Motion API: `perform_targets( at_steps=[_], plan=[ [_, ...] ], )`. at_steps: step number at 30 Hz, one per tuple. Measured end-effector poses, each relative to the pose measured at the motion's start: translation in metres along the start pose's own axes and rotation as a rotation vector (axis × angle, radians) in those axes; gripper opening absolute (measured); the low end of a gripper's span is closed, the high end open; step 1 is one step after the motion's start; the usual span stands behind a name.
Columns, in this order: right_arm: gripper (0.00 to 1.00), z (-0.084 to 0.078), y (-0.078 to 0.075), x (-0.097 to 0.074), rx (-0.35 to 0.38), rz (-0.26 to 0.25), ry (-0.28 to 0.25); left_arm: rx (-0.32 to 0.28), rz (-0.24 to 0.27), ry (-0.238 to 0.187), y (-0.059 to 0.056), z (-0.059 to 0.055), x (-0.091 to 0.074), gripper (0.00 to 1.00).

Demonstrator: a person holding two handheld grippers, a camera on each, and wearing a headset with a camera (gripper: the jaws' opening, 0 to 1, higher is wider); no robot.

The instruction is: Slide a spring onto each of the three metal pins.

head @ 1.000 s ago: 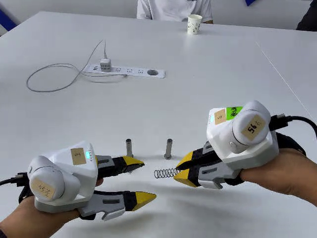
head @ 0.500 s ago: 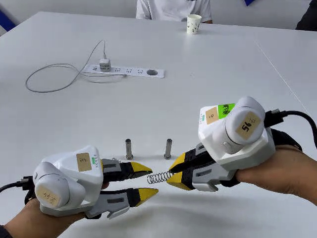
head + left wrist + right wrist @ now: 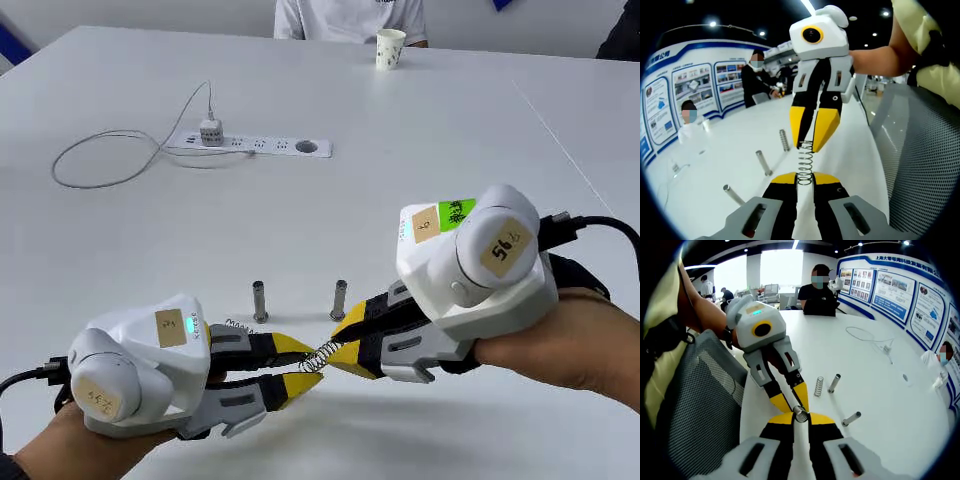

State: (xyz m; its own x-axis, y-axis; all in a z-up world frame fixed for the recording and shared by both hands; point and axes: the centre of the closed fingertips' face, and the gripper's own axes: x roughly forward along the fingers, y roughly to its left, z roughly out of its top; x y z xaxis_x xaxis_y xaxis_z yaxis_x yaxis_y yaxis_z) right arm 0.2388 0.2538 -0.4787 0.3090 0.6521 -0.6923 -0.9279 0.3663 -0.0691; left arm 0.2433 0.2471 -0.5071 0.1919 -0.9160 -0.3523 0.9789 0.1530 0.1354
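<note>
spring (image 3: pixel 322 357) axis 8–2 o'clock | left gripper (image 3: pixel 312 364) clamped 8 end | right gripper (image 3: pixel 338 348) clamped 2 end | pin (image 3: pixel 339 300) at 12

A thin silver spring (image 3: pixel 322 356) is held off the table at the lower centre of the head view. It lies roughly level and slightly bowed, one end pinched in the tips of the left gripper (image 3: pixel 298 363), the other in the right gripper (image 3: pixel 346 342). Just above it, a left pin (image 3: pixel 260 300) and a right pin (image 3: pixel 339 299), short and grey, stand upright side by side. At the centre of the right gripper view, a second spring (image 3: pixel 818 386) stands upright; whether a pin is inside it cannot be told.
</note>
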Motion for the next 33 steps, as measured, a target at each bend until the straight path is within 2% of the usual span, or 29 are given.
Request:
perform_targets(
  at_steps=[16,26,33],
  plan=[
    [0.11,0.019,0.003,0.003,-0.024,-0.005,-0.048,-0.003,-0.009,-0.015,-0.002,0.006,0.002,0.12],
    [0.11,0.018,0.003,0.002,-0.021,-0.008,-0.047,-0.008,-0.01,-0.015,-0.004,0.006,0.004,0.12],
    [0.11,0.017,-0.004,-0.002,-0.014,-0.025,-0.05,-0.035,0.007,-0.01,-0.001,0.003,0.001,0.18]
  ],
)
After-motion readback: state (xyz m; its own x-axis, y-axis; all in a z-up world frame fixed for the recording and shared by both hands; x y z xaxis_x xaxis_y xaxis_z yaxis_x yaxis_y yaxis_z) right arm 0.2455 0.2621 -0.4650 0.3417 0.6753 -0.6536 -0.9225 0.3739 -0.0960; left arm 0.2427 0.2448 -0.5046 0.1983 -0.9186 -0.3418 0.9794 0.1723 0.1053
